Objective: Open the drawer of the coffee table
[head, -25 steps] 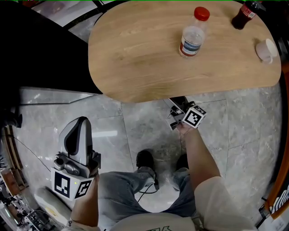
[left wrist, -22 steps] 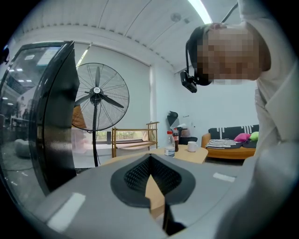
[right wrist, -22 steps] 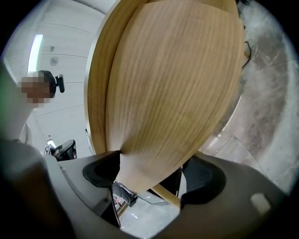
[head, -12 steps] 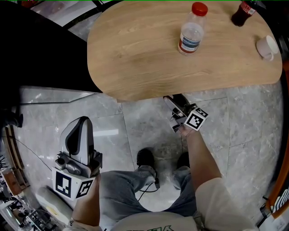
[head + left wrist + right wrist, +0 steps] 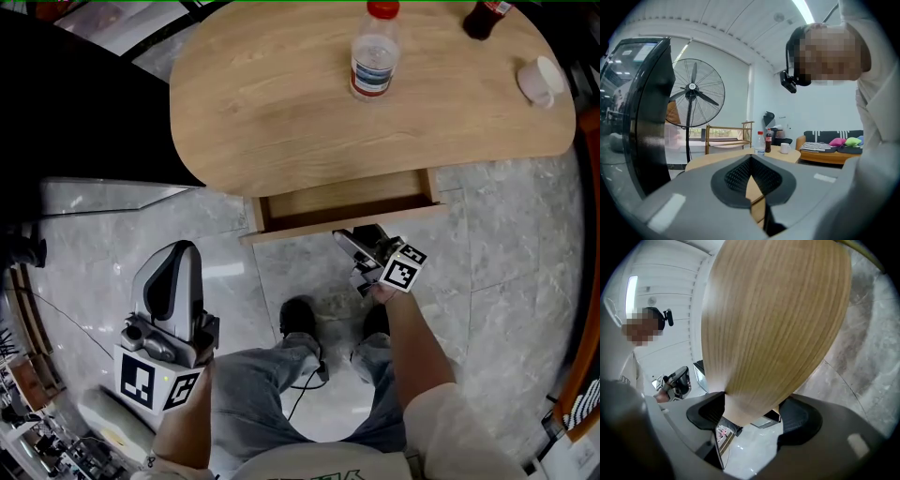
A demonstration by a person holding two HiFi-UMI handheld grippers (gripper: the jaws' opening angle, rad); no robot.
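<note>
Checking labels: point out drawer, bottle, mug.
drawer (image 5: 342, 200), head view, inner floor.
bottle (image 5: 373, 58), head view, clear body.
mug (image 5: 539, 81), head view, white side.

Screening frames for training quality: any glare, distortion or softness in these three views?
Head view: wide-lens bend curves the table edge; glare streaks on the floor; otherwise sharp. Left gripper view: dark round vignette, bright window behind the fan, left tool soft up close. Right gripper view: drawer front bulges and fills the frame; corners black.
</note>
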